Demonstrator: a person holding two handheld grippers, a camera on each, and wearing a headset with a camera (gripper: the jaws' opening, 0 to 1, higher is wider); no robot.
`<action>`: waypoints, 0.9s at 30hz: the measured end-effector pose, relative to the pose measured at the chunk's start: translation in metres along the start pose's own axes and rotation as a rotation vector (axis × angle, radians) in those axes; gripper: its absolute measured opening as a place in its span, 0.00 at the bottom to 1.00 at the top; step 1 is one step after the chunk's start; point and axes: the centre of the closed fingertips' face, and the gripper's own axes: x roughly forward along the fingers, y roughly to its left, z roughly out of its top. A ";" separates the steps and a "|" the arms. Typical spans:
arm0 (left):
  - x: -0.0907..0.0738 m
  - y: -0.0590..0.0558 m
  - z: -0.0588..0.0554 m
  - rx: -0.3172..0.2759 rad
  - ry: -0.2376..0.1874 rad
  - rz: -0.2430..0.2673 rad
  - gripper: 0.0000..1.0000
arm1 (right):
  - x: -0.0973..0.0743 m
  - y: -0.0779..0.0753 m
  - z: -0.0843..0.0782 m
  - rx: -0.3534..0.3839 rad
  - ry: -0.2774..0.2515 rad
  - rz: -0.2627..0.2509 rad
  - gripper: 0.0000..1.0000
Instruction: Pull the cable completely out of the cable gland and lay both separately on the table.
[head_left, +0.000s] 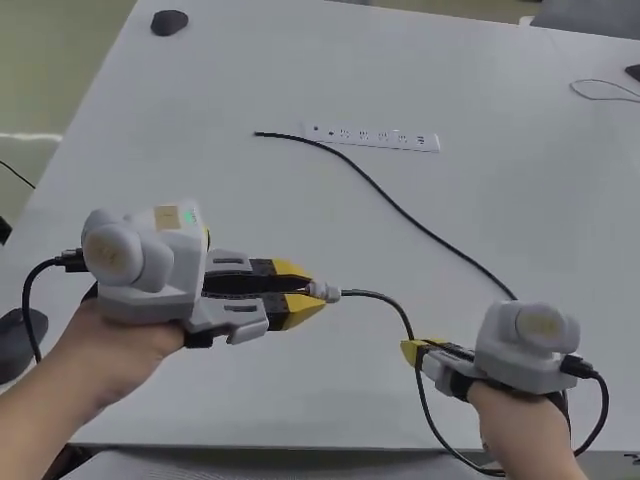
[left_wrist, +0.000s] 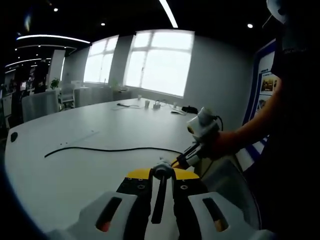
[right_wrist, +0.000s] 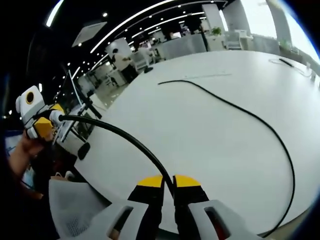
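Left gripper (left_wrist: 162, 176) pinches gland (left_wrist: 162, 168), right gripper (right_wrist: 168, 181) cable (right_wrist: 226, 103)

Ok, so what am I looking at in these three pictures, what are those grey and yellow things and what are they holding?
A person holds two hand-held grabbing tools. One picture comes from a camera on the person's head; the other two cameras ride on the tools, each looking along its claw. The left claw is shut on a small cable gland, the right claw on the black cable coming out of it. The cable trails across the white table, ending beside a power strip.
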 end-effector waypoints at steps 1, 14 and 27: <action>0.000 0.000 0.000 0.000 0.000 0.000 0.15 | 0.000 0.001 0.000 -0.005 0.001 0.002 0.02; -0.002 0.000 0.002 -0.012 -0.001 -0.004 0.15 | -0.003 0.011 0.000 -0.150 0.020 0.031 0.05; -0.001 0.003 -0.001 -0.030 0.010 -0.006 0.15 | -0.013 0.034 0.025 -0.334 -0.026 0.086 0.17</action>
